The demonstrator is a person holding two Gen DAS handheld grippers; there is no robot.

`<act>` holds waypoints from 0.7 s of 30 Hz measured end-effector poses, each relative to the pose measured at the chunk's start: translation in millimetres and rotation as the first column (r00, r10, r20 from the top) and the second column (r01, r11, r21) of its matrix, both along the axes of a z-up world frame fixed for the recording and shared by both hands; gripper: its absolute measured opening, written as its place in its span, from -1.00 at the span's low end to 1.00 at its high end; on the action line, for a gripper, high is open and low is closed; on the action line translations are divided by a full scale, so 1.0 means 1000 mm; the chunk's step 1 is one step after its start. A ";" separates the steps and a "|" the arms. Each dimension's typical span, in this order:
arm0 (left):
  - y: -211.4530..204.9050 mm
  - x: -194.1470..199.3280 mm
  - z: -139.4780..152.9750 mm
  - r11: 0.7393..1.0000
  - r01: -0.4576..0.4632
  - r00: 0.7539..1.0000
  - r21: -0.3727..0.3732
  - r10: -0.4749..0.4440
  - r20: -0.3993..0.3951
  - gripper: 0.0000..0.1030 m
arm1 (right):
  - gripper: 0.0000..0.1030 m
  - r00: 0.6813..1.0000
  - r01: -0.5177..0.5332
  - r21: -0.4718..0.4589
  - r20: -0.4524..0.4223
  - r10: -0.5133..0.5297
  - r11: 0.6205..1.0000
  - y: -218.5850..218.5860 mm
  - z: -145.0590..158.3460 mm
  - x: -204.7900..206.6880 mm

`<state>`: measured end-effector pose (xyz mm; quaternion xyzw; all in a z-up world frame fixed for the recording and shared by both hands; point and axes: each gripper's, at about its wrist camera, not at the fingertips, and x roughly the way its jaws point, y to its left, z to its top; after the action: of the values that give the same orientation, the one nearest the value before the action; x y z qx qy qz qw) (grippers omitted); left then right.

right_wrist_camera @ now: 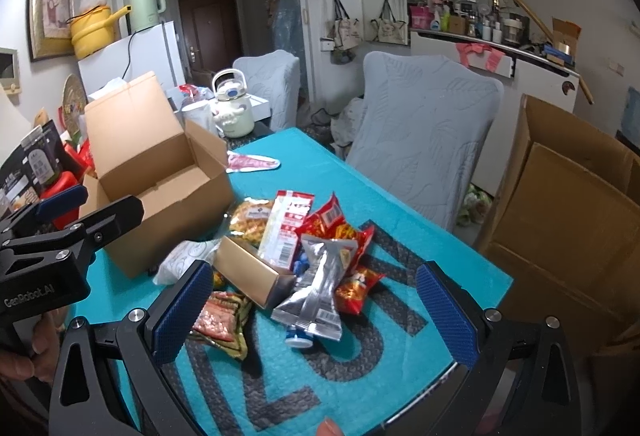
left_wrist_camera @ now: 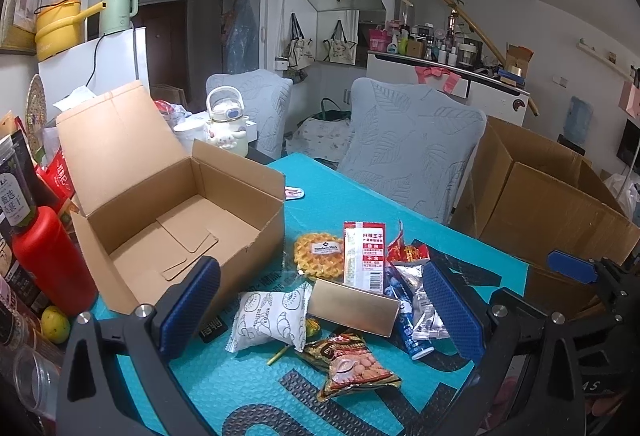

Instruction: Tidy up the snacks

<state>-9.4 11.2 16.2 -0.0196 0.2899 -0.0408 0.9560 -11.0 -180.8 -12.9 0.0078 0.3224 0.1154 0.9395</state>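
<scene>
A pile of snacks lies on the teal mat point(left_wrist_camera: 240, 388): a waffle pack point(left_wrist_camera: 320, 254), a red-and-white strip pack point(left_wrist_camera: 365, 256), a white pastry bag point(left_wrist_camera: 272, 320), a gold box point(left_wrist_camera: 354, 309), a nut bag point(left_wrist_camera: 352, 364), a silver pouch point(right_wrist_camera: 320, 288) and red chip bags point(right_wrist_camera: 340, 224). An open, empty cardboard box point(left_wrist_camera: 180, 220) stands left of the pile. My left gripper point(left_wrist_camera: 320, 316) is open above the pile. My right gripper point(right_wrist_camera: 316, 312) is open above the silver pouch. Both are empty.
A red bottle point(left_wrist_camera: 48, 260), dark snack packages and a yellow-green fruit point(left_wrist_camera: 55, 324) crowd the table's left edge. A large open carton point(left_wrist_camera: 560, 204) stands right of the table. Two grey-covered chairs point(left_wrist_camera: 408, 152) stand behind the table. A white kettle-shaped bottle point(left_wrist_camera: 226, 124) stands at the back.
</scene>
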 end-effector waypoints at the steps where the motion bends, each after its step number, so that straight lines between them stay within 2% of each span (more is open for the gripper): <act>1: -0.001 0.001 -0.001 1.000 0.004 1.000 0.001 -0.004 -0.002 1.00 | 1.00 1.000 -0.004 0.005 0.002 0.004 1.000 -0.001 -0.001 0.000; 10: -0.014 0.003 -0.013 0.999 0.039 0.999 -0.002 -0.039 -0.023 1.00 | 1.00 1.000 -0.013 -0.009 -0.020 0.013 1.000 -0.013 -0.011 0.002; 21: -0.018 0.000 -0.036 0.997 -0.006 0.998 -0.072 0.001 -0.060 1.00 | 1.00 0.993 -0.065 0.024 -0.095 0.067 0.998 -0.025 -0.042 0.012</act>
<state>-9.6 -6.6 -19.4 -0.0559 0.3166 -0.0489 0.9456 0.9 -205.5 -55.1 0.0126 0.3661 0.1495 0.9184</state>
